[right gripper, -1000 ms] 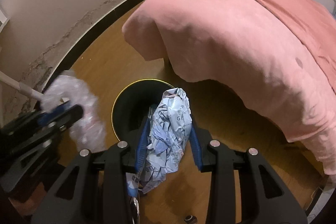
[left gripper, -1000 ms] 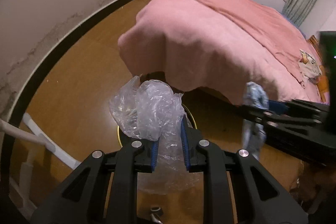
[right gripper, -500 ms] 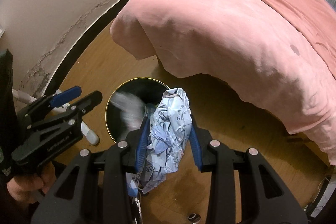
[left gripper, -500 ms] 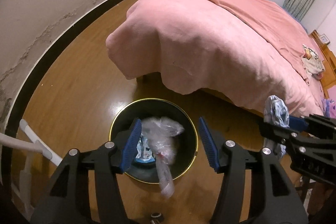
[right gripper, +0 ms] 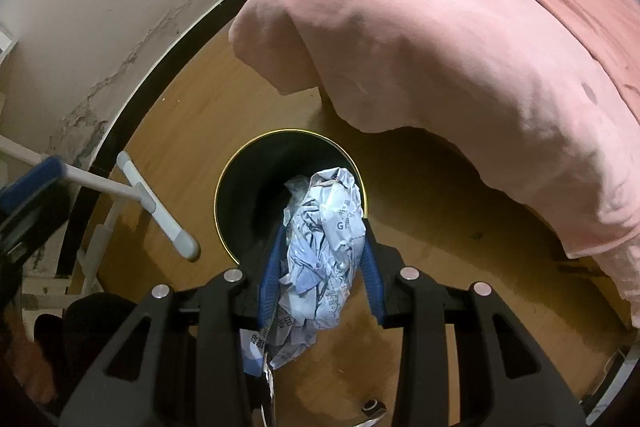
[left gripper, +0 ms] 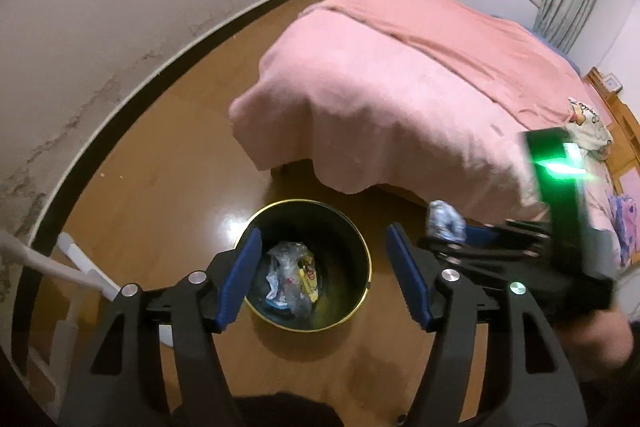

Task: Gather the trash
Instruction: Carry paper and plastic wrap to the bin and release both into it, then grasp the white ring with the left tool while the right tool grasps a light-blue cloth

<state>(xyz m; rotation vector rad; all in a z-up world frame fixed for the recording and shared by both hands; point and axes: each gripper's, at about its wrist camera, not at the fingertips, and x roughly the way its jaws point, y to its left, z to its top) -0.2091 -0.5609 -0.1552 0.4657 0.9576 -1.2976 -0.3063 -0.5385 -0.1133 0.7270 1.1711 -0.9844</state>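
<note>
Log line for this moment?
left gripper: opening, empty | right gripper: shut on crumpled blue-white paper | black gold-rimmed bin: clear plastic wrapper inside

Crumpled blue wrapper (right gripper: 324, 251) above black bin (right gripper: 240, 195)

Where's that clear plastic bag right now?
The plastic bag lies inside the black bin on the floor by the bed, among other trash. In the left wrist view it sits below the left gripper, whose jaws are opening with nothing between them.
</note>
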